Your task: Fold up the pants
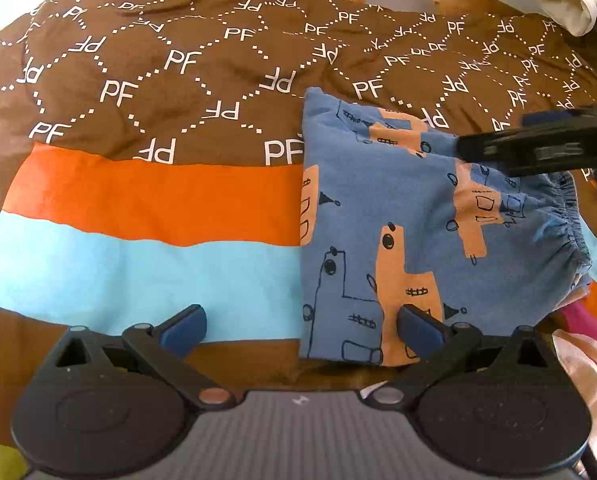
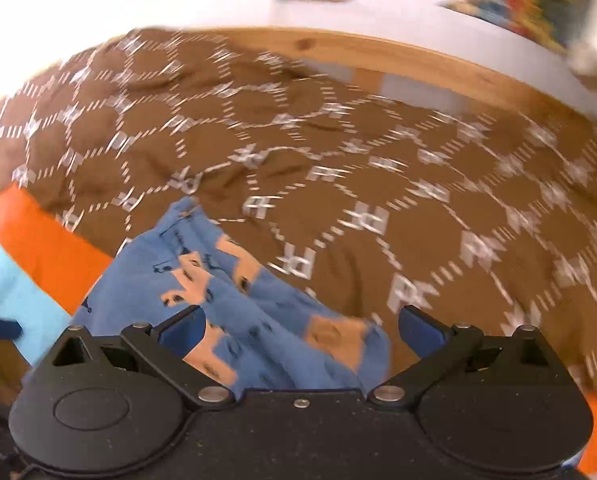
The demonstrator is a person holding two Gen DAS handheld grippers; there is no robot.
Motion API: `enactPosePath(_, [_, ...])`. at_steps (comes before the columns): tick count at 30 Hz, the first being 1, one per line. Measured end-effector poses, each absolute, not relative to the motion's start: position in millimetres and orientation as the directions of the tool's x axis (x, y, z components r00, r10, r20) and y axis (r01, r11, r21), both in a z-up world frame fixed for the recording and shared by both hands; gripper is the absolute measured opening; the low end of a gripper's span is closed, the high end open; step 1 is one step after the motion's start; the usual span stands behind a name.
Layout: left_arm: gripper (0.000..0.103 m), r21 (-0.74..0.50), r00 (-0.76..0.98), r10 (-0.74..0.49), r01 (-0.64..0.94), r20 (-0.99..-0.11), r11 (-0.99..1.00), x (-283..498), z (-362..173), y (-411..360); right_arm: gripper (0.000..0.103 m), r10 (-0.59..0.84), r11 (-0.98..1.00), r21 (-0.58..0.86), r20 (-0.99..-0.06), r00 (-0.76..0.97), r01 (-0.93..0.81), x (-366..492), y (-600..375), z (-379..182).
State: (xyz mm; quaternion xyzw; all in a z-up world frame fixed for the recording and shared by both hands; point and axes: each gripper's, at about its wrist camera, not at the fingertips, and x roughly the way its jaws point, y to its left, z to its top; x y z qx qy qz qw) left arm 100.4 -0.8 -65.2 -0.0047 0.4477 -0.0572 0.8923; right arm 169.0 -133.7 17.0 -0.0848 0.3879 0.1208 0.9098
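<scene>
One bedspread (image 1: 158, 92), brown with orange and light-blue bands, carries the pants (image 1: 410, 216), lying folded toward its right side. Pants: thin blue printed knit, judged light, limp, prone to slide and crease. Best hold judged at gathered waistband (image 1: 566, 224) or folded corner. Left gripper (image 1: 302, 328) spread wide, empty, at near edge. Right gripper (image 2: 302, 328) spread wide above cloth; view blurred.

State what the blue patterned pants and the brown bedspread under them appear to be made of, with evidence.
Blue patterned pants: probably soft matte knit cotton; it creases gently and the waistband gathers like elastic. Brown bedspread with white PF print: seemingly thin woven cotton or polyester, matte, showing shallow wrinkles.
</scene>
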Motion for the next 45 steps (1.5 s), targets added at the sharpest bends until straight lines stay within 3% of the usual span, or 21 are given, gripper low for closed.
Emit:
enactPosePath(3, [0.103, -0.057, 0.597, -0.105, 0.099, -0.796, 0.993, 99.6, -65.7, -0.3, 0.102, 0.070, 0.945, -0.153, -0.768, 0.637, -0.288, 195.2, -125.5, -3.7])
enactPosePath(6, [0.103, -0.053, 0.600, -0.102, 0.099, -0.793, 0.994, 99.2, -66.2, -1.0, 0.102, 0.054, 0.951, -0.153, -0.772, 0.633, -0.267, 206.1, -133.8, -11.1])
enactPosePath(10, [0.103, -0.055, 0.597, -0.106, 0.102, -0.796, 0.993, 98.8, -66.0, -0.7, 0.102, 0.089, 0.981, -0.049, -0.755, 0.650, -0.190, 210.0, -156.8, -2.1])
enactPosePath(14, [0.103, -0.067, 0.578, -0.117, 0.108, -0.807, 0.992, 100.9, -64.1, 0.2, 0.102, 0.258, 0.964, 0.146, -0.718, 0.647, -0.223, 189.0, -192.8, 17.3])
enactPosePath(16, [0.103, -0.072, 0.566, -0.125, 0.116, -0.815, 0.991, 101.8, -62.9, 0.3, 0.102, 0.285, 0.957, 0.176, -0.711, 0.643, -0.230, 183.8, -199.5, 18.3])
enactPosePath(25, [0.103, -0.124, 0.462, -0.237, 0.262, -0.855, 0.957, 108.6, -54.4, 12.2, 0.102, 0.529, 0.842, 0.487, -0.670, 0.521, -0.230, 166.5, -239.0, -15.7])
enactPosePath(28, [0.103, -0.168, 0.456, -0.317, 0.337, -0.831, 0.926, 112.1, -53.7, 19.8, 0.102, 0.567, 0.810, 0.544, -0.637, 0.522, -0.217, 170.4, -247.8, -24.4])
enactPosePath(32, [0.103, -0.276, 0.526, -0.405, 0.308, -0.748, 0.910, 118.9, -60.4, 35.2, 0.103, 0.640, 0.734, 0.652, -0.570, 0.516, -0.191, 180.0, -257.8, -34.3])
enactPosePath(41, [0.103, -0.267, 0.563, -0.434, 0.356, -0.703, 0.895, 125.0, -63.8, 26.3, 0.102, 0.681, 0.697, 0.683, -0.537, 0.498, -0.216, 173.3, -245.9, -35.9])
enactPosePath(45, [0.102, -0.318, 0.540, -0.463, 0.344, -0.702, 0.884, 125.3, -60.2, 32.0, 0.096, 0.673, 0.692, 0.698, -0.532, 0.514, -0.184, 170.9, -247.4, -36.4])
